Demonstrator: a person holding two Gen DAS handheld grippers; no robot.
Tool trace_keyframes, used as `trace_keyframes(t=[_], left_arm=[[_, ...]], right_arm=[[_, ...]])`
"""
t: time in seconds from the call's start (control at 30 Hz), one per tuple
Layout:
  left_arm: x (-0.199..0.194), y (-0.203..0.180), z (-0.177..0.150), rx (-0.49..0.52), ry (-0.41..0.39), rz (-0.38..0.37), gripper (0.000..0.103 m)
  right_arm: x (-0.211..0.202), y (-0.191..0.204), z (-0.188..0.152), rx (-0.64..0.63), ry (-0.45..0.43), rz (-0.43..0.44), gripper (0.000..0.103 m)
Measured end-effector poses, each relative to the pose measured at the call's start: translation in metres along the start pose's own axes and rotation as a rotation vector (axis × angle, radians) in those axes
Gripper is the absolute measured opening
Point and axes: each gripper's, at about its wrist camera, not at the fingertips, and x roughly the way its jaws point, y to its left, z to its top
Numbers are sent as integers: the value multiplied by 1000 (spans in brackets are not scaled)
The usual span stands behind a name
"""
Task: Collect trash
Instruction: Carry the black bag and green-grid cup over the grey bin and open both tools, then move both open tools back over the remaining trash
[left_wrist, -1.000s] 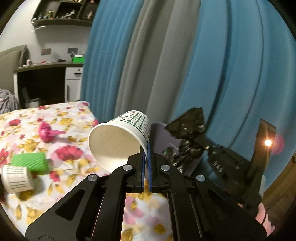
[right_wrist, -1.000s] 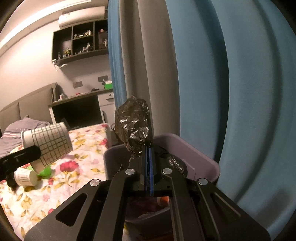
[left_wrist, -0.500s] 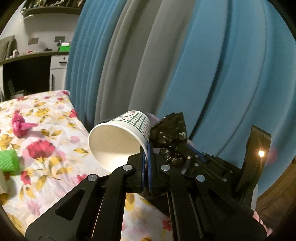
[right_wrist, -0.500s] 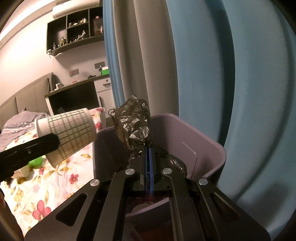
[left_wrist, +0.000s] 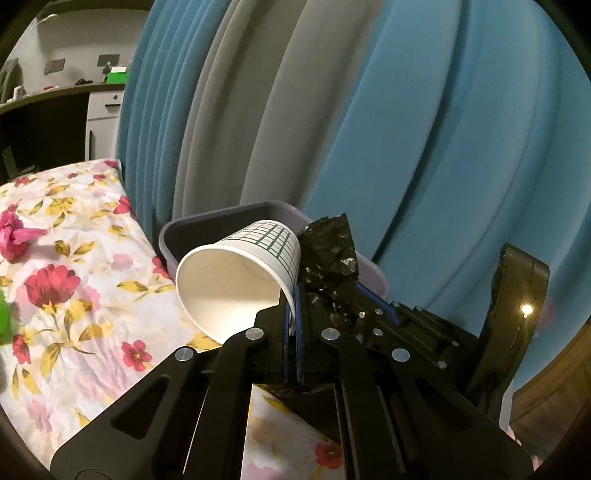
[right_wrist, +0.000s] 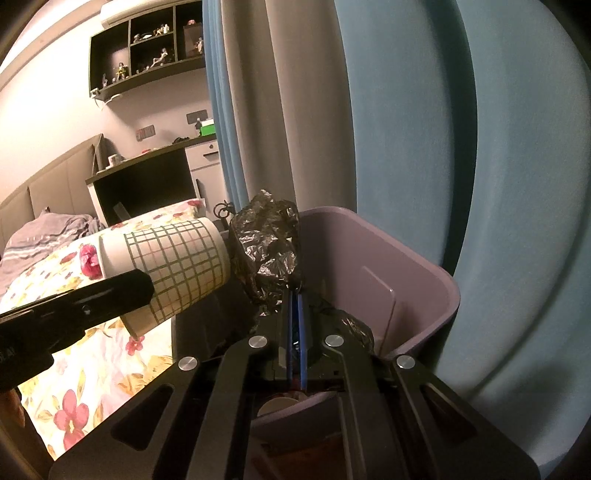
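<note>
Over the purple plastic bin (right_wrist: 417, 291) at centre frame, the right gripper (right_wrist: 294, 295), jaws just easing apart, probably still pinches a crumpled black plastic bag (right_wrist: 267, 243); the left gripper (left_wrist: 291, 295) clamps a grid-patterned paper cup (left_wrist: 240, 273). Next: let both drop inside.

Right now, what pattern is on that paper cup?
A dark green grid of lines on white; the paper cup shows it best in the right wrist view.

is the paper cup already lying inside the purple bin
No, the paper cup is pinched by its rim in the left gripper, held in the air beside the purple bin.
</note>
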Motion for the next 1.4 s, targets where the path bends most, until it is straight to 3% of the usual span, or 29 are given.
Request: trace_keyframes(t=[0.13, 0.2, 0.27, 0.43, 0.63, 0.67, 0.7, 0.77, 0.8, 0.83, 1.13, 1.4], left_arm=[[8, 2, 2, -1, 18, -10, 2], [13, 1, 1, -4, 30, -14, 2], [18, 2, 0, -12, 46, -25, 2], [31, -4, -5, 1, 77, -27, 3], [44, -14, -7, 39, 116, -10, 7], [44, -15, -7, 48, 118, 1, 10], [43, -16, -8, 57, 114, 17, 20], [38, -17, -12, 60, 89, 30, 46], [34, -16, -13, 59, 68, 49, 66], [28, -15, -15, 60, 38, 75, 76], [-22, 2, -26, -4, -49, 232, 94], [-92, 29, -40, -57, -108, 382, 97]], right_arm=[[-4, -5, -3, 8, -11, -8, 40], [-6, -8, -4, 9, -21, -18, 41], [-12, -10, -6, 4, -41, -53, 51], [-26, -23, -7, 19, -90, -131, 62], [-39, -33, -4, 41, -134, -161, 64], [-42, -33, -3, 43, -140, -163, 64], [-44, -34, -2, 43, -146, -165, 64], [-48, -34, -1, 46, -155, -161, 65], [-49, -35, -1, 49, -161, -160, 65], [-50, -34, 0, 50, -164, -160, 66], [-68, -24, 4, 80, -193, -131, 83], [-80, 7, -3, 61, -174, -54, 89]])
